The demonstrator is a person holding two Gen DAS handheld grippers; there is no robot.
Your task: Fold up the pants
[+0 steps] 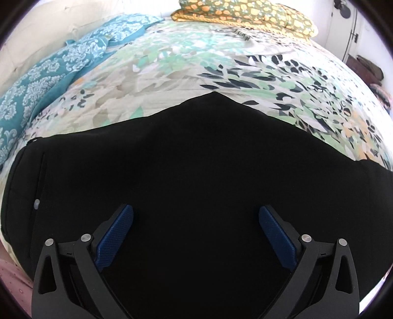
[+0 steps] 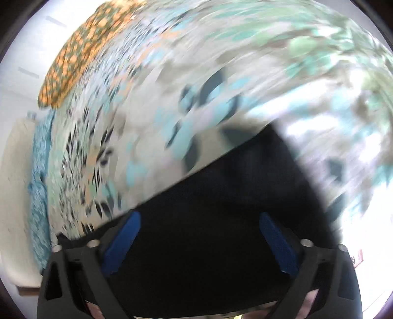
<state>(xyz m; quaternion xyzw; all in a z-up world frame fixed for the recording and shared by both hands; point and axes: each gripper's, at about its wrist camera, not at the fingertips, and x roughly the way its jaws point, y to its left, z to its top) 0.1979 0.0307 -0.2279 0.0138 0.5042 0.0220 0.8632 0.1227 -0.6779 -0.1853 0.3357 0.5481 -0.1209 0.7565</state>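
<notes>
Black pants lie flat on a floral bedspread, the waistband with a small silver button at the left. My left gripper is open just above the pants, its blue pads spread wide with nothing between them. In the blurred right wrist view, my right gripper is open above another part of the black pants, whose edge runs diagonally across the bedspread. Nothing is held.
A teal patterned cloth lies at the bed's left side by a white wall. An orange-flowered pillow sits at the far end, also in the right wrist view. Dark objects stand at the far right.
</notes>
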